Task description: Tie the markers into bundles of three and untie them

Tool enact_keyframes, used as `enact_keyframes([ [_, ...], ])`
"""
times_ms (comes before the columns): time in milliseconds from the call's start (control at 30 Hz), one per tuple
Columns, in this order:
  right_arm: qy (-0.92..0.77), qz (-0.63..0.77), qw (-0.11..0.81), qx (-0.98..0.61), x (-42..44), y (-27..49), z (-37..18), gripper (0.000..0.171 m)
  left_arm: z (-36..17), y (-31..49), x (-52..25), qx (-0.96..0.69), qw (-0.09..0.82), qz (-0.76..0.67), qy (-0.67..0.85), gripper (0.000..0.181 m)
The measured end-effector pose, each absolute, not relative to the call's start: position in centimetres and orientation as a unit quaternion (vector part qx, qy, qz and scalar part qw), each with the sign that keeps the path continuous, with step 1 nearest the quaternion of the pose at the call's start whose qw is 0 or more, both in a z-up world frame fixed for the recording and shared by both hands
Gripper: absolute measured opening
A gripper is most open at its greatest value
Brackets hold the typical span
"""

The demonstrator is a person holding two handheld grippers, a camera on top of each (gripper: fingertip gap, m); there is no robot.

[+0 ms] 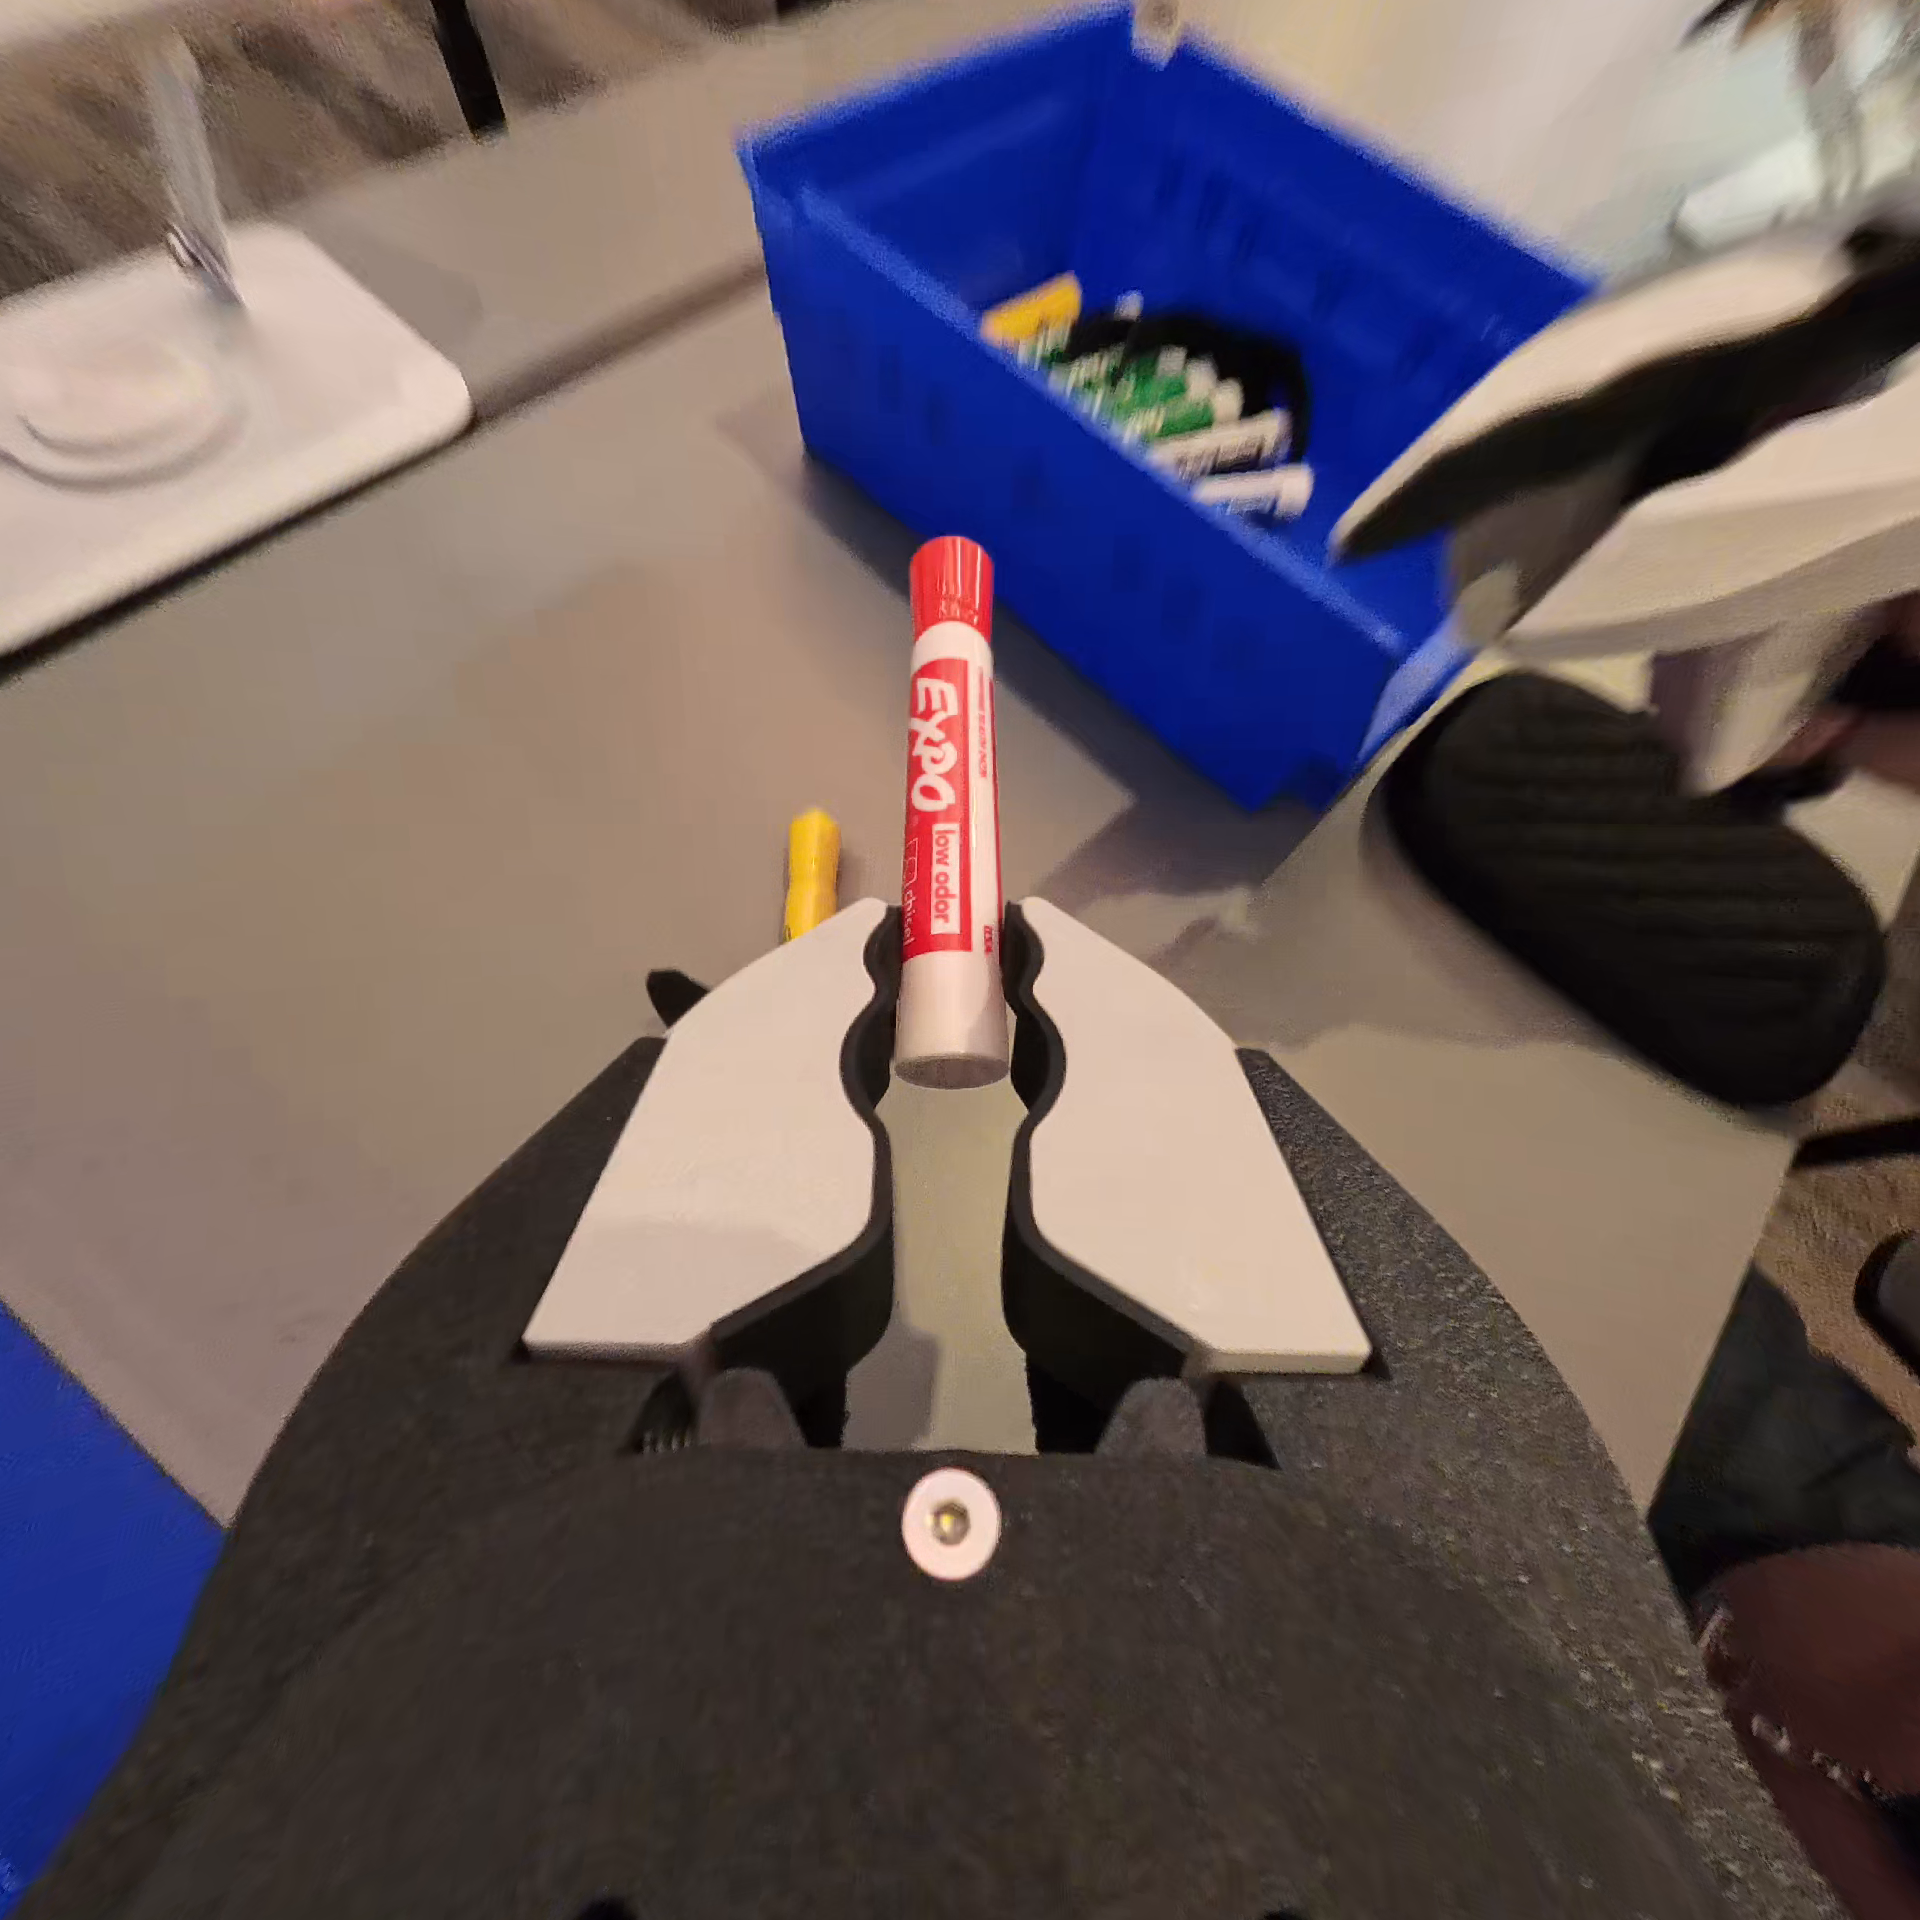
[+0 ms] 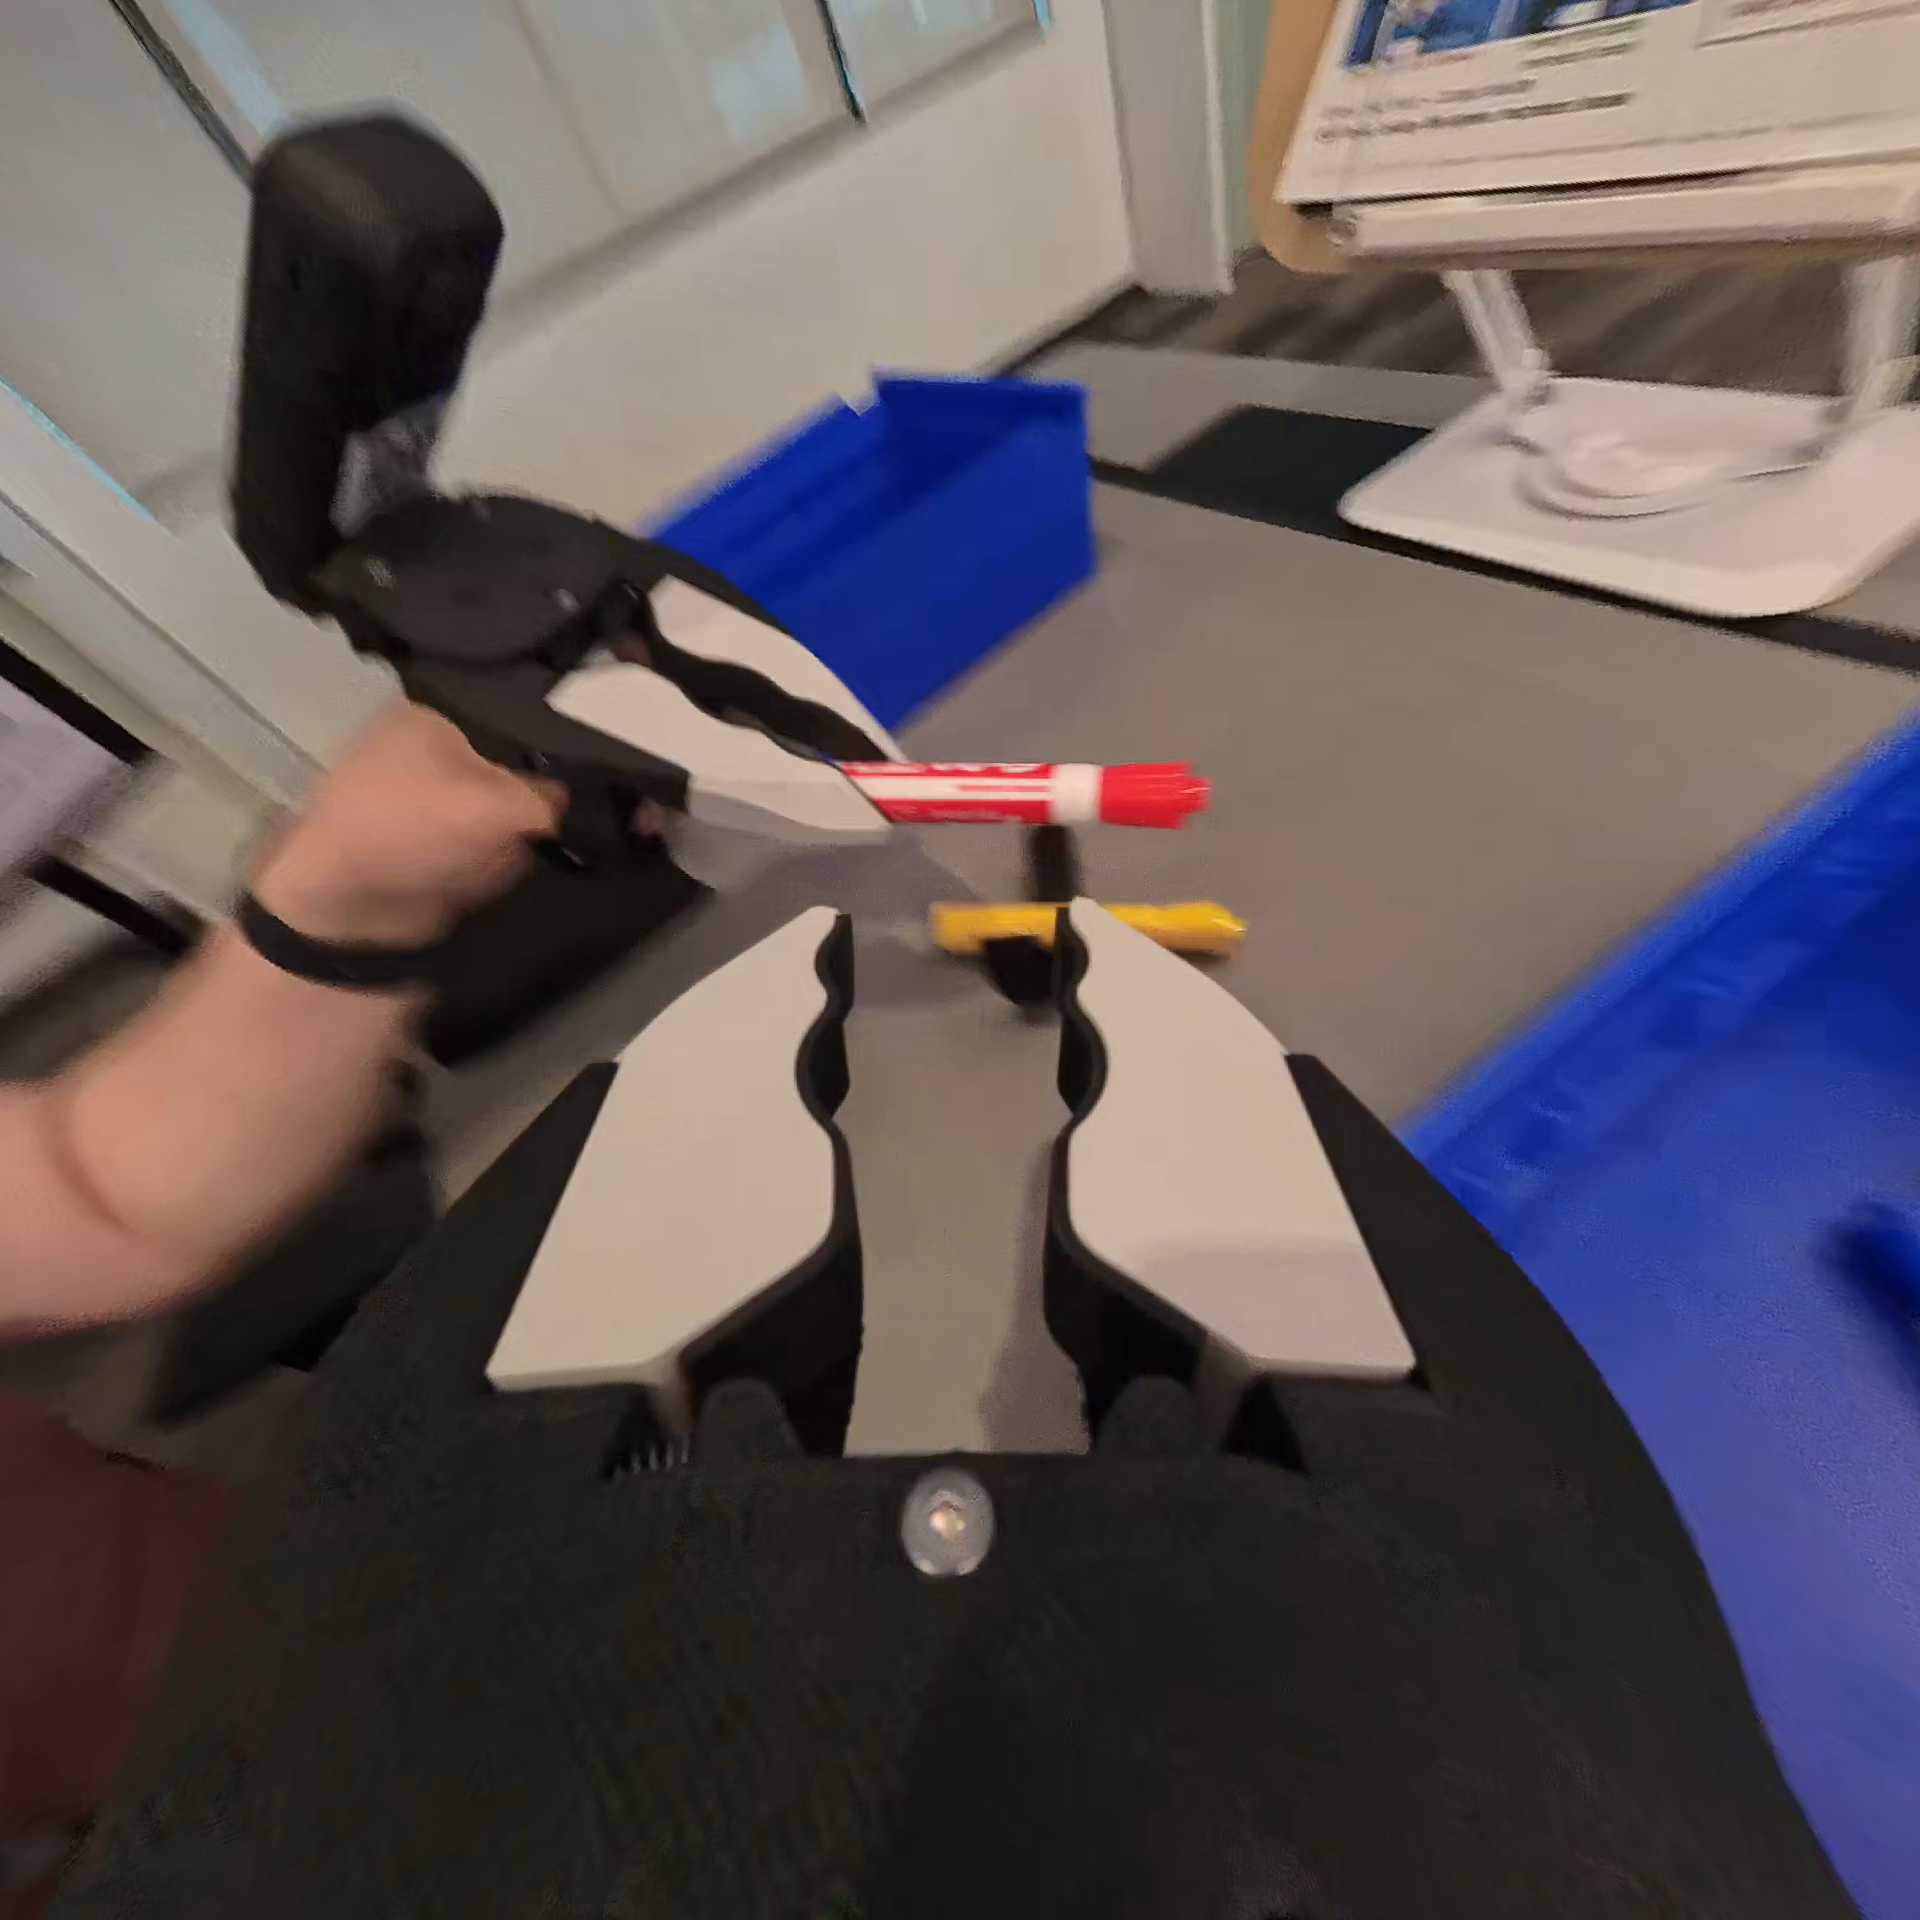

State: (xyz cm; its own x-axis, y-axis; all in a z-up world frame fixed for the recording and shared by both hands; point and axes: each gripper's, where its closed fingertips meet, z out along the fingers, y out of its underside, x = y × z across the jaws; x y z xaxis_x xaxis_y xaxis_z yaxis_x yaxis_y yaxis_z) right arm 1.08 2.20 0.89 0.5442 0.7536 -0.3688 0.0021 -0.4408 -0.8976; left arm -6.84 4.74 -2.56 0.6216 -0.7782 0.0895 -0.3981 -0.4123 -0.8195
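Observation:
My left gripper [image 1: 951,920] is shut on a red-capped white marker [image 1: 951,790], held above the grey table with the cap pointing forward. In the right wrist view the left gripper [image 2: 862,774] holds that red marker [image 2: 1023,795] level. A yellow marker [image 1: 810,868] lies on the table below, crossed by a black band [image 2: 1049,883]; it also shows in the right wrist view [image 2: 1153,925]. My right gripper [image 2: 956,920] is open and empty, just short of the yellow marker. It shows blurred at the right of the left wrist view [image 1: 1455,509].
A blue bin [image 1: 1091,436] behind holds several green and white markers [image 1: 1184,416] and a yellow one. A second blue bin [image 2: 1714,1195] stands at my right. A white monitor stand [image 2: 1662,499] sits at the table's back. A black chair armrest [image 1: 1631,883] lies beyond the table edge. The grippers' ends are close to 10 cm from one another. The right gripper is farther from the black band [image 2: 1049,883], some 20 cm, than the left, some 12 cm.

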Motion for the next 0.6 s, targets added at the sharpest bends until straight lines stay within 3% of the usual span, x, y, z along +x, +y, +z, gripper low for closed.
enact_keyframes([
  [167, -0.128, 0.59, 0.452, -0.657, -2.6, 2.6, 3.5, 0.044, 3.6, 2.3, -6.0, -0.742, 0.485, -0.306, 0.348, 0.019],
  [367, -0.09, 0.685, 0.45, -0.566, -4.4, 2.1, 6.2, 0.047, 5.0, 0.2, -5.2, -0.71, 0.485, -0.366, 0.356, 0.018],
  [467, -0.11, 0.699, 0.451, -0.544, -4.8, 1.4, 6.8, 0.021, 4.2, -0.7, -4.4, -0.699, 0.471, -0.387, 0.374, 0.018],
  [500, -0.116, 0.695, 0.45, -0.549, -4.9, 1.3, 6.7, 0.022, 3.9, -0.7, -4.3, -0.697, 0.474, -0.384, 0.377, 0.019],
  [600, -0.163, 0.641, 0.461, -0.592, -3.5, 1.4, 6.8, 0.021, 2.6, -0.8, -4.8, -0.707, 0.47, -0.351, 0.395, 0.049],
])
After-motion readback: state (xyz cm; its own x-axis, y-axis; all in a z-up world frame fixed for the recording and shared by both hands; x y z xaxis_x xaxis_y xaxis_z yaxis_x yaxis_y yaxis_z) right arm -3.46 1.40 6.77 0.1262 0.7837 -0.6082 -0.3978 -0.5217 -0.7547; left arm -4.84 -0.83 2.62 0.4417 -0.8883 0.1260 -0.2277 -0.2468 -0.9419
